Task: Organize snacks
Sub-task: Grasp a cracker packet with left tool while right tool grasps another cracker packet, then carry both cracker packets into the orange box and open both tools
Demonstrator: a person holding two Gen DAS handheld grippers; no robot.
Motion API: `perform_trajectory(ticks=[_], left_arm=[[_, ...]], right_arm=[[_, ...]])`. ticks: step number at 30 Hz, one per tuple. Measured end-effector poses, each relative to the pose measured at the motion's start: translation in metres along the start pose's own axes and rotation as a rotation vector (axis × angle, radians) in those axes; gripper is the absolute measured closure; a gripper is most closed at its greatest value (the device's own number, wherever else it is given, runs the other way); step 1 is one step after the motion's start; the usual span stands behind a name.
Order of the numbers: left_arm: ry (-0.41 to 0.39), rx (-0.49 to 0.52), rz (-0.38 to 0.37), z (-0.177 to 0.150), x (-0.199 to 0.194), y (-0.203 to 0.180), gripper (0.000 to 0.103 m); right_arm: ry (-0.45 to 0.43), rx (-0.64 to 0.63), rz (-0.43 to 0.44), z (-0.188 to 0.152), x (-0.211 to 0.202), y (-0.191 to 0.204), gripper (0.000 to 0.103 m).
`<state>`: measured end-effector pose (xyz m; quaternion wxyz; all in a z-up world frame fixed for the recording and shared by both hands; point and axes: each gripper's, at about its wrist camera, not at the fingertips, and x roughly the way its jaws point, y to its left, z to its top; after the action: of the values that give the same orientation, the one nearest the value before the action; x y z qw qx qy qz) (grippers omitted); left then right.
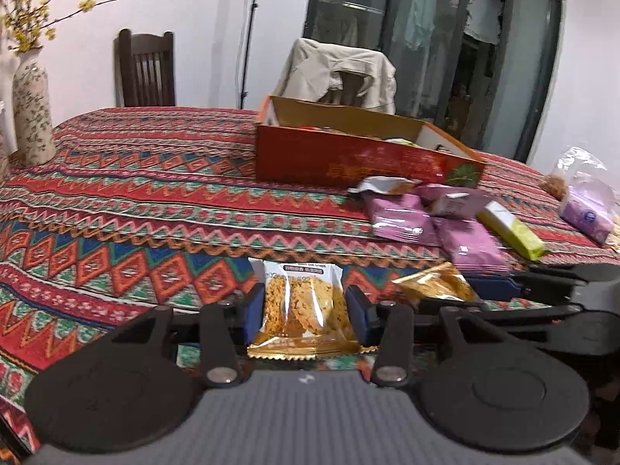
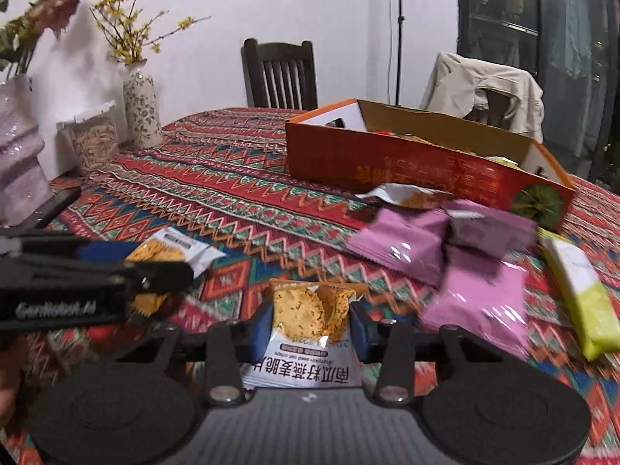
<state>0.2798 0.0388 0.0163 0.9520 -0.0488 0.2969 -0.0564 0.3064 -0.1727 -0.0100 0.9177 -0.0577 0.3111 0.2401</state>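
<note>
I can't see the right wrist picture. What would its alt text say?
The right gripper clamps a crisp packet above a patterned tablecloth. Ahead lie pink packets and an open orange box; at left, the left gripper holds another packet.

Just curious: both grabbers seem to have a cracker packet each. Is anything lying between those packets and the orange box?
Yes. A loose heap of purple packets and an opened white packet lies on the cloth right before the orange box. The box's open top looks clear.
</note>
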Motion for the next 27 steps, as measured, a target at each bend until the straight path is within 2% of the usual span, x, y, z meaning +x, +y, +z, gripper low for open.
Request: perform_trajectory(ticks=[7, 14, 17, 19, 23, 27], left_arm=[[-0.012, 0.045, -0.047, 0.001, -0.001, -0.039, 0.058], [-0.001, 0.082, -0.065, 0.009, 0.006, -0.061, 0.058], [-0.015, 0.057, -0.114, 0.032, 0.015, -0.056, 0.058], [-0.054, 0.056, -0.138, 0.055, 0.022, -0.051, 0.058], [-0.136, 0.100, -0.095, 0.109, 0.049, -0.039, 0.058], [-0.123, 0.076, -0.076, 0.165, 0.103, -0.018, 0.058]], right_arm=[[-0.028, 0.089, -0.077, -0.024, -0.045, -0.039, 0.062], [-0.084, 0.133, -0.083, -0.030, -0.065, -0.064, 0.062], [-0.109, 0.158, -0.067, -0.024, -0.067, -0.076, 0.062], [-0.131, 0.166, -0.035, -0.012, -0.067, -0.086, 0.062], [-0.199, 0.105, -0.013, 0.031, -0.060, -0.102, 0.062], [-0.234, 0.099, 0.025, 0.086, -0.028, -0.131, 0.062]])
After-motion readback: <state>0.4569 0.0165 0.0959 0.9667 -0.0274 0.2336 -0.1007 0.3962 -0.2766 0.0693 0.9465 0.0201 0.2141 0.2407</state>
